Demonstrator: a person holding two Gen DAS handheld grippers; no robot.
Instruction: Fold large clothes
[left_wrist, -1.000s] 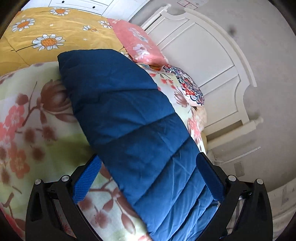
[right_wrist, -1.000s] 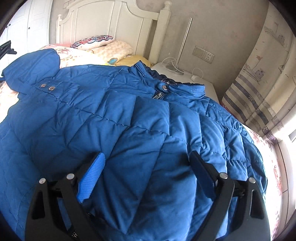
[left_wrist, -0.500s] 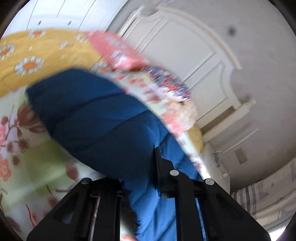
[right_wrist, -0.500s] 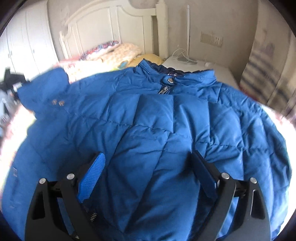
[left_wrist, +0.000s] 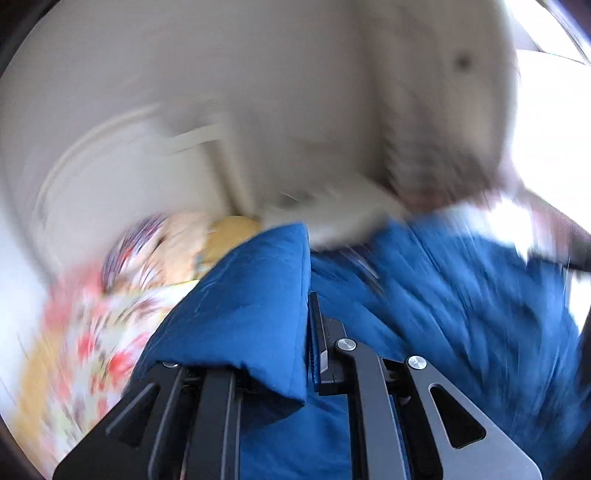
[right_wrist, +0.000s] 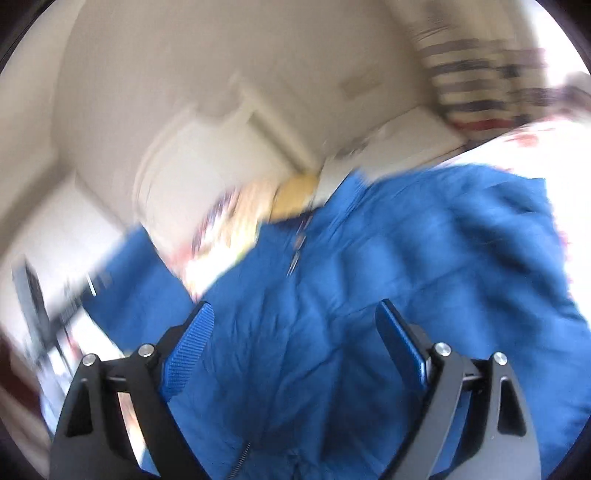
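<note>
**Blue coat spread over the bed, one sleeve pinched**

While both views are smeared by blur, the room reads clearly enough: pale plain walls (left_wrist: 258, 74) rise behind the bed, and a white panelled headboard (left_wrist: 122, 166) stands at the bed's far end. Beside the headboard, toward the bright side of the room, sits a low white nightstand (right_wrist: 406, 136), and past that hangs a curtain (right_wrist: 487, 85) with dark stripes. Strong light washes out the area beyond the curtain.

On the bed (left_wrist: 74, 332), a floral cover in red, yellow and white lies under everything, with patterned pillows (left_wrist: 155, 243) piled against the headboard.

Across the bed, below the pillows, the quilted blue coat (right_wrist: 369, 295) lies spread out, its collar pointing toward the headboard and nightstand. Its front closure runs down the middle in the right wrist view. One sleeve (left_wrist: 251, 314) is raised off the bed cover on the side away from the curtain.

Nearest the left camera, the left tongs (left_wrist: 310, 354) are pressed together, pinching that sleeve; the fabric drapes over one black finger and bunches against the blue pad of the other.

Over the coat's body, the right tongs (right_wrist: 291, 332) stand spread wide and are closing slightly, with blue cloth seen between the pads (right_wrist: 188, 350) but neither pad visibly pressing on it.
</note>
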